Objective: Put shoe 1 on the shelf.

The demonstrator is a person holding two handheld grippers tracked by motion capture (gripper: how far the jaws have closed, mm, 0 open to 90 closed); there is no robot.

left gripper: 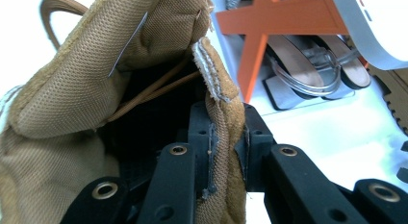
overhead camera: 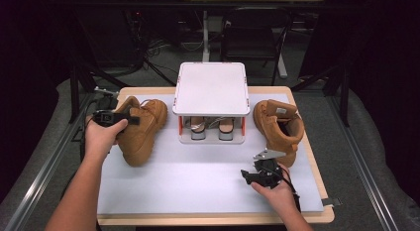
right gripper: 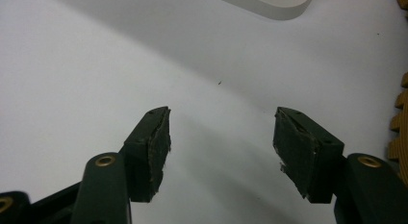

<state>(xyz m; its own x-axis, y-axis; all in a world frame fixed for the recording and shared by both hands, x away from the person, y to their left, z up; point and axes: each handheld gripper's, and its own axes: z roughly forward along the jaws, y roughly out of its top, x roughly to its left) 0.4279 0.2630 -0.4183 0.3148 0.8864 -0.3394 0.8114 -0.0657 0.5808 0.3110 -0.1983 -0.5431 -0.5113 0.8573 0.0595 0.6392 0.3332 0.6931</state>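
Here, nearest the person, the right gripper (overhead camera: 252, 175) rests low over the white mat (overhead camera: 198, 176), its jaws apart with nothing between them, well apart from the left boot (overhead camera: 143, 129). Farther off, the left gripper (overhead camera: 130, 120) is clamped on that boot's collar edge, beside the white shoe rack (overhead camera: 211, 89).

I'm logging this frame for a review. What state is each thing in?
Left gripper: shut on the left boot's collar edge.
Left boot: upright on the mat, laces loose.
Right gripper: open, holding nothing, above the mat.
Right boot: lying on its side, sole toward the right gripper.
Rack: upright, sandals on its lower shelf.
Sandals: paired, side by side.
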